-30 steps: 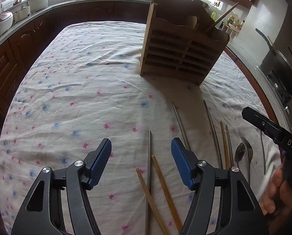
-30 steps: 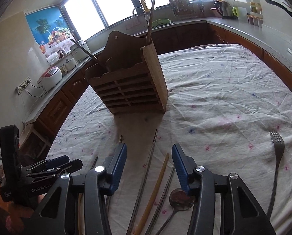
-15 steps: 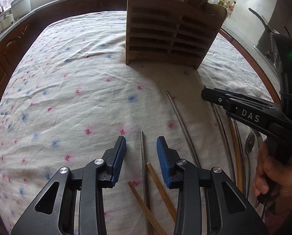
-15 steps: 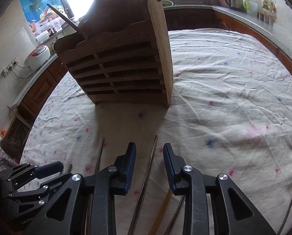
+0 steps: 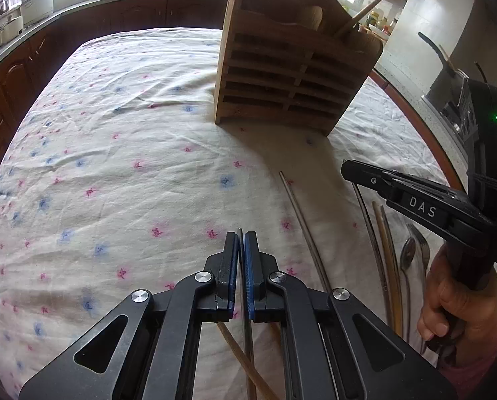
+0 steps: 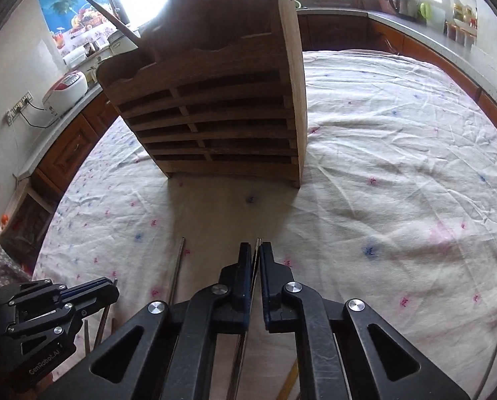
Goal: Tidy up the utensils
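left wrist view shows the left gripper point(image 5: 241, 243) clamped on a metal chopstick point(image 5: 245, 330) lying on the cloth point(image 5: 115, 173), the right gripper point(image 6: 255, 256) likewise clamped on another, so both should lift level, clear of neighbouring utensils, toward the rack point(image 5: 291, 76) beyond.

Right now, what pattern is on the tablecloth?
Cream tablecloth with small pink and blue flowers, clearest in the left wrist view.

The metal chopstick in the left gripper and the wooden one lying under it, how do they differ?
The metal chopstick is thin, grey and pinched between the left gripper's blue pads; the wooden chopstick is thicker, tan and lies free on the cloth. The metal one runs straight ahead; the wooden one slants across beneath it. Both are long, slim sticks.
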`<state>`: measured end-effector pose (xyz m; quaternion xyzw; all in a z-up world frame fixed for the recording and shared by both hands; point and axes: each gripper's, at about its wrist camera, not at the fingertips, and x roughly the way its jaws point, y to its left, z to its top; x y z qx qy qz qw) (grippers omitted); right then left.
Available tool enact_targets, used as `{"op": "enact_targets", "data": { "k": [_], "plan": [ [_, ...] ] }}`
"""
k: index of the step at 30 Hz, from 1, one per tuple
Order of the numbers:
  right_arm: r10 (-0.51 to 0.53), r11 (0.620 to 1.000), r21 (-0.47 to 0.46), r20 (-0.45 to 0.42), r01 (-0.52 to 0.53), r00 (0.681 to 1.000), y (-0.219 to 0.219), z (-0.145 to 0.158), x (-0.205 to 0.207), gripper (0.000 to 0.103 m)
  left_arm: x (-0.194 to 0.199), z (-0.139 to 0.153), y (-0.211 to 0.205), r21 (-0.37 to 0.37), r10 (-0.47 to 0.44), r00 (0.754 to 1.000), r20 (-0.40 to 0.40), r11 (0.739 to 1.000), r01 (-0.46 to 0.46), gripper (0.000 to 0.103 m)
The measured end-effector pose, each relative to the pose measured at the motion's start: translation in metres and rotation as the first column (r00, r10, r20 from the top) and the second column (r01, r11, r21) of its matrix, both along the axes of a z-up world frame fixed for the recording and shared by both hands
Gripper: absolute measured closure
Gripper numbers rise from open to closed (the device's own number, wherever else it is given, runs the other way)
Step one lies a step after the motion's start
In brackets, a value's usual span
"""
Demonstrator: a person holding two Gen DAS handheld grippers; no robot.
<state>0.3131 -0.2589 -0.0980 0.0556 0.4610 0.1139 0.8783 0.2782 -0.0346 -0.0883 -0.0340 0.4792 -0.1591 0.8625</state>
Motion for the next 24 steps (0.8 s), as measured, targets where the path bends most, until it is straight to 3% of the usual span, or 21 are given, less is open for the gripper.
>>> {"op": "enact_targets", "data": {
  "k": [10, 24],
  "plan": [
    [0.027, 0.992, 0.119, 0.113, -0.040, 0.993, -0.009, 0.062, -0.039, 0.099, -0.035, 0.063, 0.027, -0.077, 0.052, 0.990, 0.132, 0.996, -0.042, 0.100],
    [0.016, 0.991, 0.121, 0.324, -0.058, 0.946, 0.006, 0.138, -0.089, 0.099, -0.081, 0.132, 0.052, -0.166, 0.127, 0.944, 0.304, 0.983, -0.079, 0.100]
  ]
}}
